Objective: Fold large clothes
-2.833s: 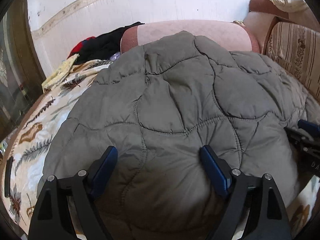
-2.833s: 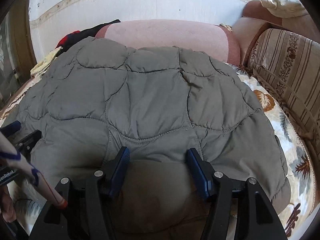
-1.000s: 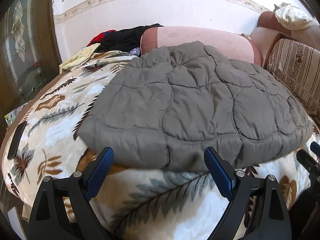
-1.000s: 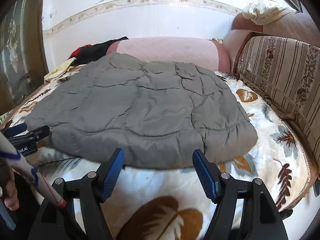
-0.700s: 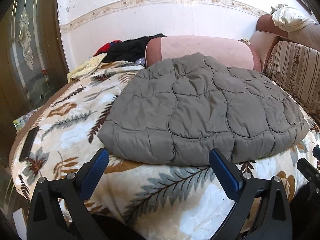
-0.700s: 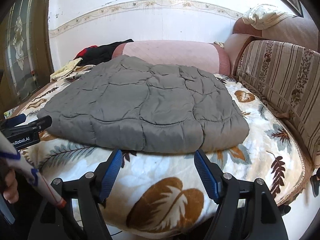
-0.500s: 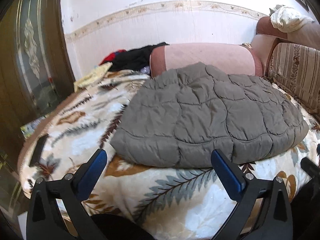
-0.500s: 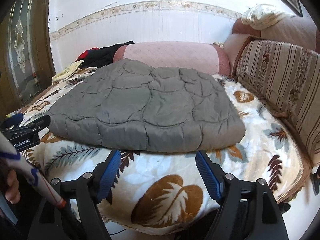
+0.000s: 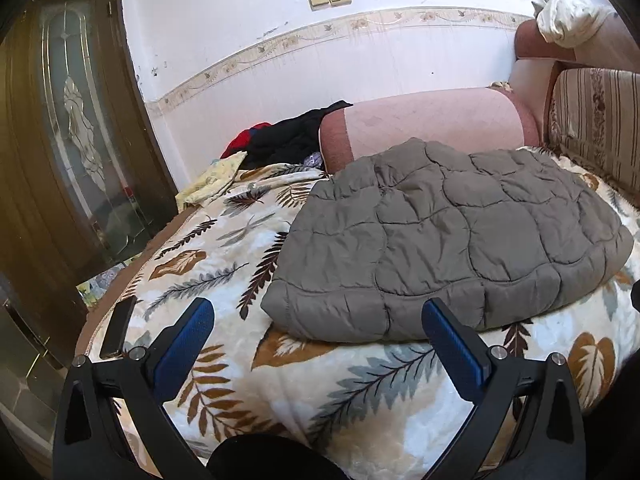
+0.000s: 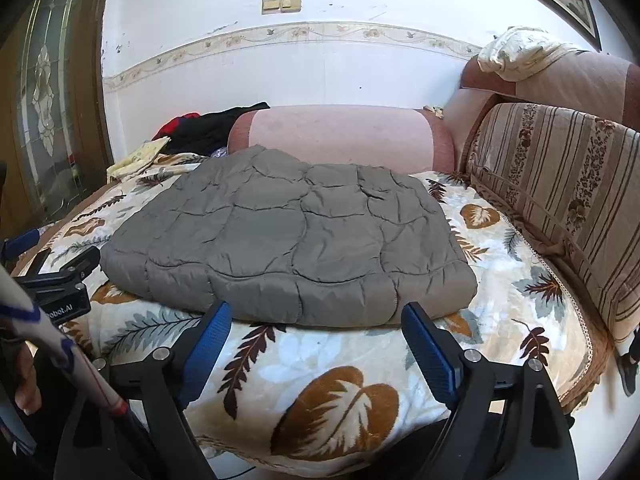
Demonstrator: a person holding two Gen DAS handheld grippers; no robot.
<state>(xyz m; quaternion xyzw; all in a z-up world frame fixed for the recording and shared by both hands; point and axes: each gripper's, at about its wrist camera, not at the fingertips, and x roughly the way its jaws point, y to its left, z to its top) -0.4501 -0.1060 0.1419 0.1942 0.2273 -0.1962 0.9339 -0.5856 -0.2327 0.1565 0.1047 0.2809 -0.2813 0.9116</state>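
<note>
Grippers, both free of load. The left gripper [image 9: 316, 336] stands spread wide with nothing between its 2 blue pads [image 9: 182, 338]. The right gripper [image 10: 320, 338] has jaws that are opening, and nothing lies between them either. Both hang off the near edge of the leaf-print blanket [image 10: 336, 392], clear of the cloth.

From the left gripper, the grey quilted garment [image 9: 448, 248] lies ahead and off to 1 o'clock: its near left corner sits at about 12 o'clock, just beyond the pads, and the bulk runs away toward 2 o'clock. From the right gripper, the same garment [image 10: 288, 244] lies square ahead at 12 o'clock, its near hem spanning the gap between the jaws and passing beyond both. In the right wrist view the left gripper appears at 9 o'clock, beside the garment's near left corner.

The garment rests flat as a broad, already doubled pad on the blanket, its far edge against the pink bolster [image 10: 340, 136], its long axis running across the view from 9 to 3 o'clock. A striped sofa back [image 10: 560, 200] closes the 3 o'clock side.

Judged from this layout, any further fold would run along that long axis, with the left hand nearer the left corner and the right hand nearer the right corner.
</note>
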